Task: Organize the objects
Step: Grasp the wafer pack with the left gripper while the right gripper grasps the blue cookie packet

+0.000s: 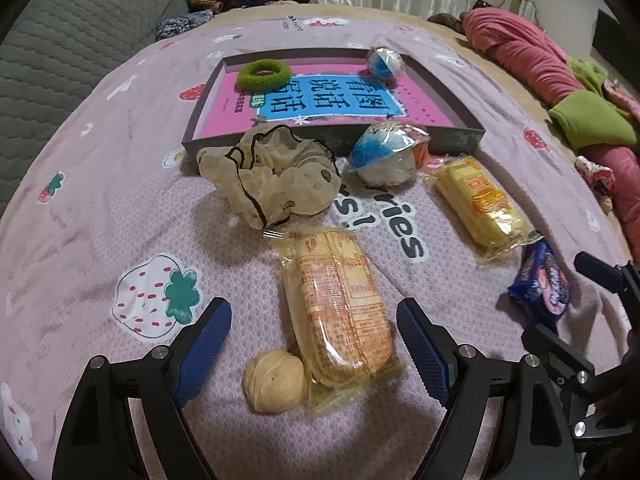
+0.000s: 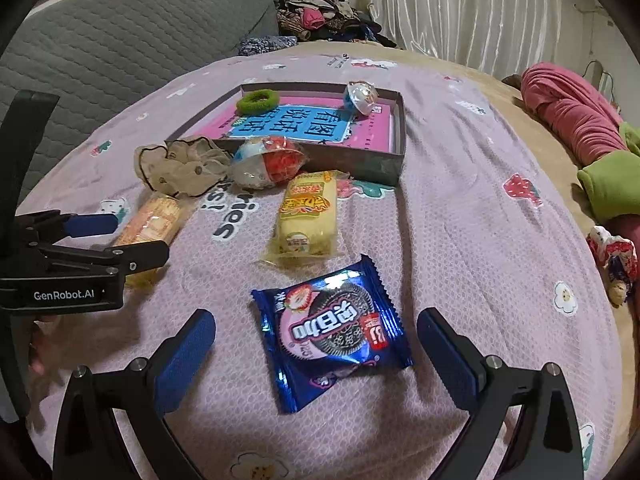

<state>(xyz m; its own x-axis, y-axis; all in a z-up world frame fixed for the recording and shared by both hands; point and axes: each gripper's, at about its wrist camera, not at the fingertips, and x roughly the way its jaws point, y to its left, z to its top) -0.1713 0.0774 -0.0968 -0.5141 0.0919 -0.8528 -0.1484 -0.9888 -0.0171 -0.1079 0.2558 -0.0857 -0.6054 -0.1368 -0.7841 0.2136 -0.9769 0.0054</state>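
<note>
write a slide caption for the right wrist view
Open right gripper poised over a blue cookie packet on the bedspread.

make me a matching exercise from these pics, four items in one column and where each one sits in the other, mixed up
Items
1. green hair tie
2. walnut
3. blue cookie packet
4. beige scrunchie

Places
A. on the bedspread, between the right gripper's open fingers
B. inside the shallow box, on the pink book
C. on the bedspread just outside the box's near wall
D. touching the near end of the orange cracker pack, between the left gripper's open fingers

Pairs: 1-B, 2-D, 3-A, 4-C
</note>
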